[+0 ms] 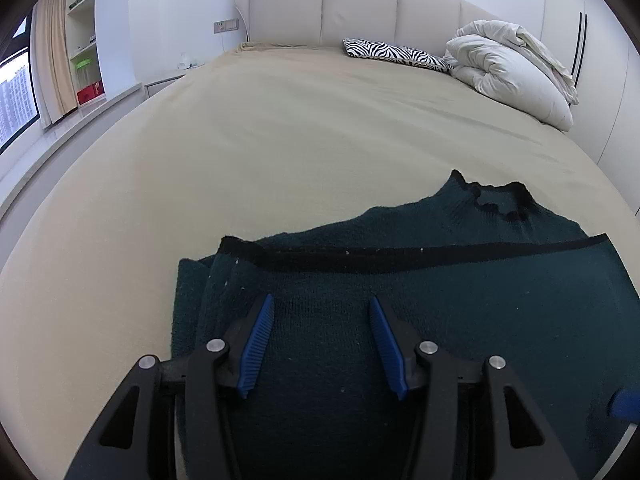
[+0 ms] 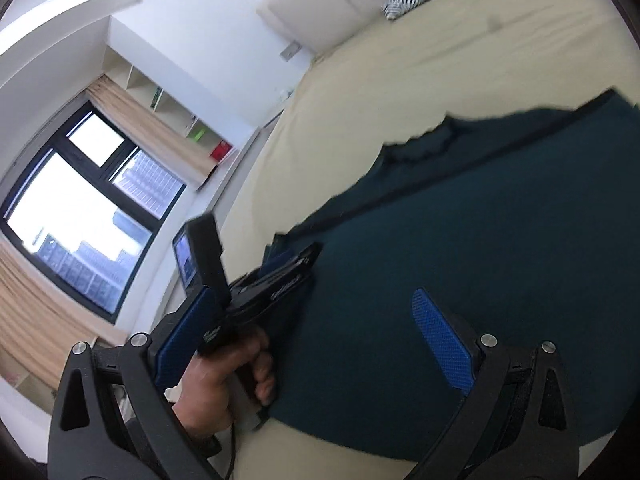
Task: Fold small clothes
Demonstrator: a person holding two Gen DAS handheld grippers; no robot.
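Right wrist view only: person's hand (image 2: 224,376) gripping left gripper (image 2: 280,264) | Left wrist view only: white duvet (image 1: 508,68) | One dark teal knitted sweater (image 1: 460,300) flat on beige bed (image 1: 280,140), collar toward headboard, long axis crosswise | left gripper (image 1: 322,344) half-spread over knit, pinch indeterminable | right gripper (image 2: 320,344) spread wide, empty

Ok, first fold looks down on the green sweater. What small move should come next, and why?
Probably bring the right gripper back down to the sweater's unfolded collar side to start the next fold. Its jaws stand wide with nothing between them, above the knit, while the left gripper sits half open over the folded edge with the black trim, seemingly steadying it on the bed.
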